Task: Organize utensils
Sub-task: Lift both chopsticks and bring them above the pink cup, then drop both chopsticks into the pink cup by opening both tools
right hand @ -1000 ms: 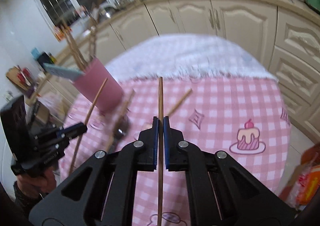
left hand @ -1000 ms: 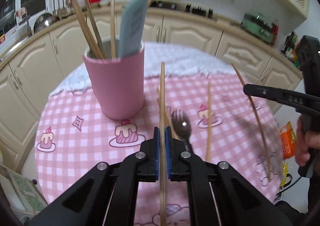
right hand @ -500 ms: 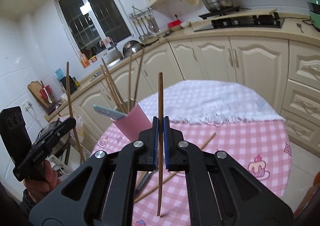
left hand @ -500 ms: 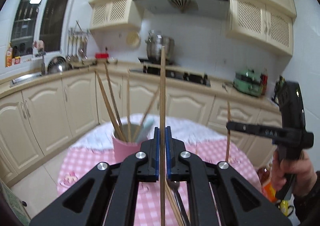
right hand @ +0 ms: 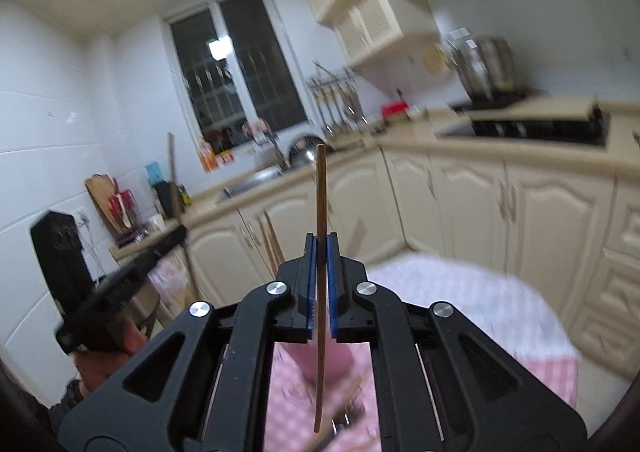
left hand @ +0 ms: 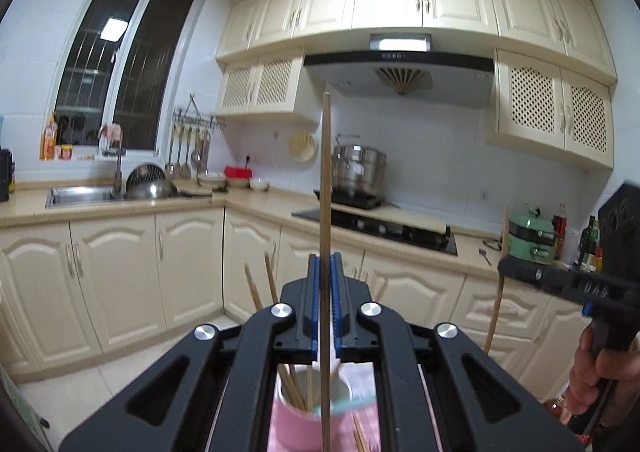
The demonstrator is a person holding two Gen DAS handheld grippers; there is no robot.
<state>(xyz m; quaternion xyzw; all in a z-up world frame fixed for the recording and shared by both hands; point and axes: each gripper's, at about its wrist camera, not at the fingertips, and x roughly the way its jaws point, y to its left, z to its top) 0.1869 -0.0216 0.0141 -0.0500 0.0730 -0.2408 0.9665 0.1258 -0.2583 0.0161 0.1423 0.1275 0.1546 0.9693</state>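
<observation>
My left gripper [left hand: 325, 272] is shut on a wooden chopstick [left hand: 325, 187] held upright; its lower end hangs over the mouth of the pink utensil cup [left hand: 296, 418], which holds several chopsticks and a pale blue utensil. My right gripper [right hand: 321, 252] is shut on another wooden chopstick [right hand: 320, 191], also upright, above the pink cup [right hand: 340, 362], which is blurred. The right gripper also shows at the right of the left wrist view [left hand: 505, 272], with its chopstick [left hand: 496, 312]. The left gripper shows at the left of the right wrist view [right hand: 176, 234].
The round table with a pink checked cloth [right hand: 532, 368] lies below. Loose chopsticks [left hand: 358, 434] and a dark utensil [right hand: 340, 418] lie on it by the cup. Kitchen cabinets [left hand: 120, 276], sink and hob stand behind.
Both grippers have risen and tilted up, so the chopsticks went from lying forward over the table to standing upright. The left chopstick's lower end now hangs over the pink cup.
</observation>
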